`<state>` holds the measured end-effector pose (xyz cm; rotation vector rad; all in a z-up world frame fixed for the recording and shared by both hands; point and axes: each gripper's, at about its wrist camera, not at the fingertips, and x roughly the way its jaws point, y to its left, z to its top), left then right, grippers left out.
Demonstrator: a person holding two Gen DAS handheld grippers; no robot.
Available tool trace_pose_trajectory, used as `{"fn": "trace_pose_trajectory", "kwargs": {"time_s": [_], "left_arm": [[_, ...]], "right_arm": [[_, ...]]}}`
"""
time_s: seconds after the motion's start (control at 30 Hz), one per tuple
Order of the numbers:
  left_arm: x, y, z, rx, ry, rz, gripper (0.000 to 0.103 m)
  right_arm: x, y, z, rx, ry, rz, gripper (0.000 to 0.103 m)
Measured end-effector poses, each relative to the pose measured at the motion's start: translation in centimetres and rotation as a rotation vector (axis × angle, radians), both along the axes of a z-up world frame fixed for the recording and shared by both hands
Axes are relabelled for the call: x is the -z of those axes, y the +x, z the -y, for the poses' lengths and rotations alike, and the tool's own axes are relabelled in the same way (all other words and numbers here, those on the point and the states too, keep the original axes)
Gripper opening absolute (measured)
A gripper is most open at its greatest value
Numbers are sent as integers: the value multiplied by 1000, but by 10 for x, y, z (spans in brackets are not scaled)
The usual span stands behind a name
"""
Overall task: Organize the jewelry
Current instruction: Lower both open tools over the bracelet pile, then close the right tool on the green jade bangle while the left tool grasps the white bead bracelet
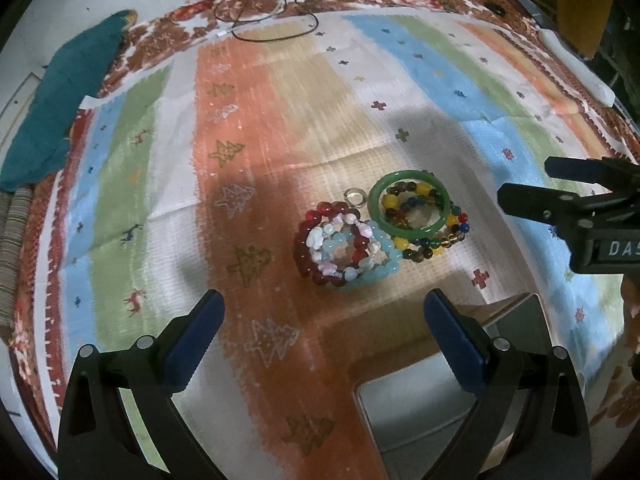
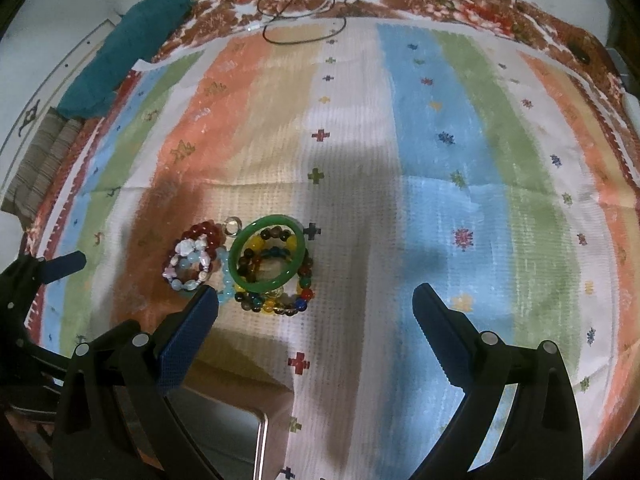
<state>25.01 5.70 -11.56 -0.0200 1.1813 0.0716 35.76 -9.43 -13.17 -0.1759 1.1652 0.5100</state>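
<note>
One green bangle (image 1: 410, 203), several beaded bracelets (image 1: 344, 252), two tools wide apart

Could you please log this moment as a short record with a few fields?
surface: striped cloth
jewelry: green bangle lying on a multicolour bead bracelet; dark red bead bracelet beside them, under pale bead strands
small item: clear ring on the cloth
left claw: open, empty
right claw: open, empty
container: box near the claws

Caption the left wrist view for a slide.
Open left gripper above a pile of bracelets on a striped cloth.
</note>
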Motion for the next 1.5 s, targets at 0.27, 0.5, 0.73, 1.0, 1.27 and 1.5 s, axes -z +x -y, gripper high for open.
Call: {"fn": "trace_pose_trajectory", "kwargs": {"time_s": [0.27,0.5,0.73,1.0,1.27,1.5], "left_arm": [[16,14,8,59,-17,-35,86],[25,25,12,94,-30,-47,72],[34,32,21,148,-27,-69,55],[47,40,25,177,-21,-96,33],[50,44,25,175,-31,-101,10],[51,44,25,174,-15,-98,1]], "right_arm": [[17,14,-11,-7,-29,-36,98],[29,20,-22,-28,-58,-51,83],[38,28,-28,-31,-63,-66,78],[47,35,-33,-36,-79,-84,57],[52,36,-41,-62,-90,-95,35],[58,35,-49,-82,-105,-103,18]]}}
